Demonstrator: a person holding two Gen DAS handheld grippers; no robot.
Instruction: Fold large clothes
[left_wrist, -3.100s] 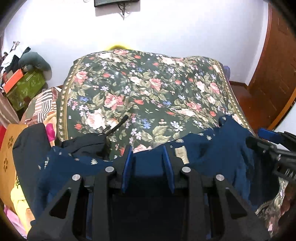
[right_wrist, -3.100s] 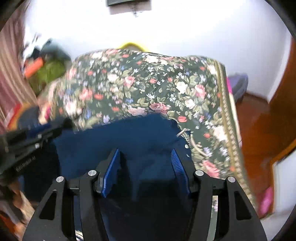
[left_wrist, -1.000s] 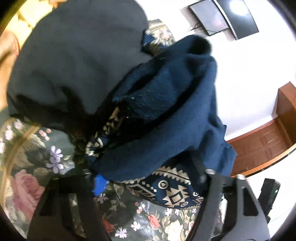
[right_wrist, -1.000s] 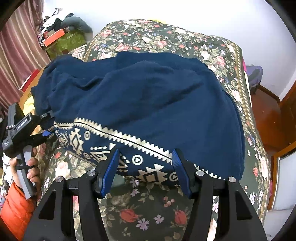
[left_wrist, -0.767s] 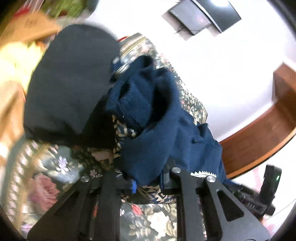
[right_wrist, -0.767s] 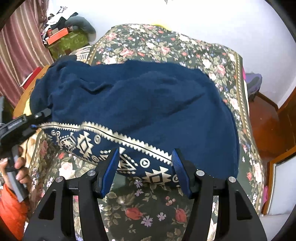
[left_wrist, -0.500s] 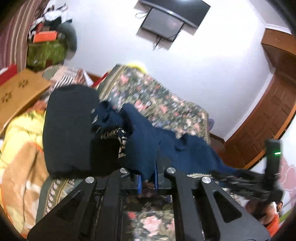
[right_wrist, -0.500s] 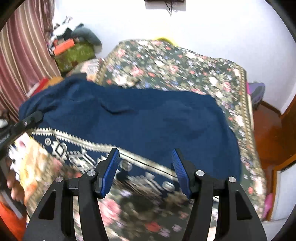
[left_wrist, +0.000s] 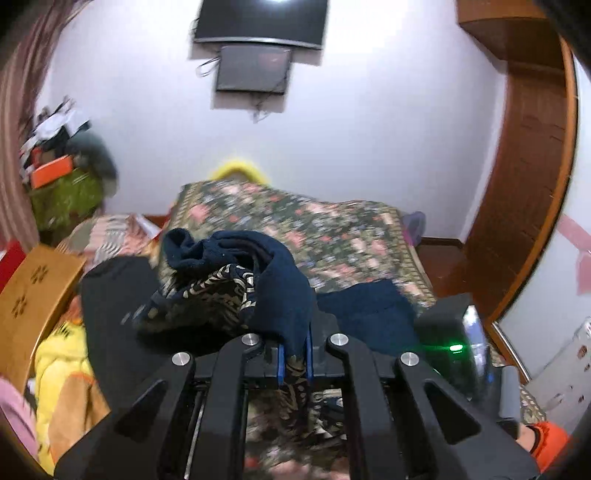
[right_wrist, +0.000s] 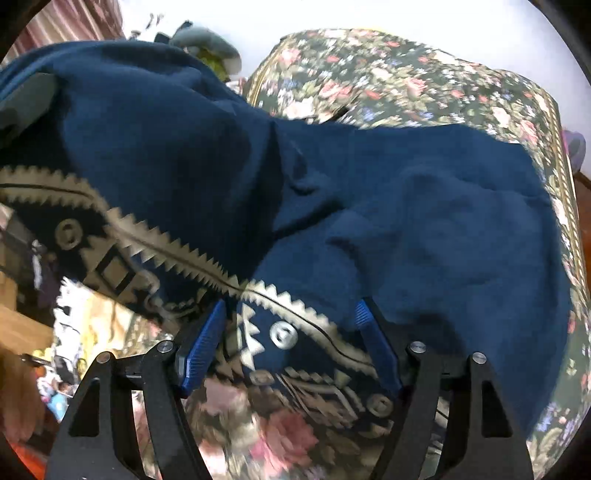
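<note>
The dark navy knitted garment (right_wrist: 424, 206) with a cream geometric border lies across the near part of the bed with the dark floral cover (right_wrist: 424, 85), its long axis running side to side in the right wrist view, from the far left, where it is lifted and bunched, to the right edge of the bed, where it lies flatter. The patterned border (right_wrist: 177, 251) (zigzag teeth, circles and squares) runs along the near edge, sloping down from upper left toward the right gripper (right_wrist: 288, 347). The cloth is rumpled, with soft folds near its middle.

The right gripper's blue fingers (right_wrist: 201, 343) stand apart and are opening; the border hem lies between them, and the pads do not press on it.

In the left wrist view, the left gripper (left_wrist: 294, 356) has its fingers nearly together, pinching a fold of the navy cloth (left_wrist: 284, 295), which rises from them in a crumpled heap showing the cream pattern. To the left lies a black garment (left_wrist: 110, 314) over yellow cloth (left_wrist: 59, 373). A dark screen (left_wrist: 255, 70) hangs on the white wall beyond the bed.
</note>
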